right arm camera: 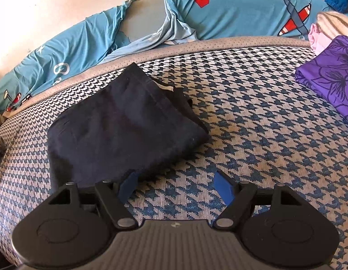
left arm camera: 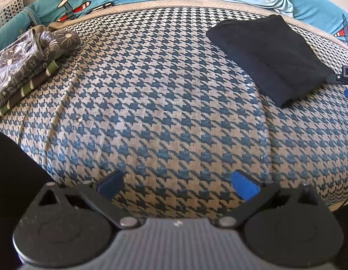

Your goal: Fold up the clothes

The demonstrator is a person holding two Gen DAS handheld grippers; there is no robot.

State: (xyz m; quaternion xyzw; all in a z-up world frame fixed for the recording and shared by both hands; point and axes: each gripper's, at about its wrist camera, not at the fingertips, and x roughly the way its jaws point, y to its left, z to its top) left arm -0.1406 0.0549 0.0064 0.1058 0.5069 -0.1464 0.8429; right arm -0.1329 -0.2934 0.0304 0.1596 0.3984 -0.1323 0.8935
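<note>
My right gripper (right arm camera: pixel 176 185) hangs wide open, empty; the soft, light folded black cloth garment (right arm camera: pixel 124 126) just ahead-left wants an edge pinch.

We see a houndstooth mat (left arm camera: pixel 165 103) in dark blue and beige covering the bed, with a dotted grey border (right arm camera: pixel 218 43) along its far edge. Beyond it lies a turquoise sheet (right arm camera: pixel 236 11) printed with red-and-white aeroplanes. A white perforated basket (left arm camera: pixel 9 6) stands at the far left corner, by a pale wall (right arm camera: pixel 61 4).
</note>
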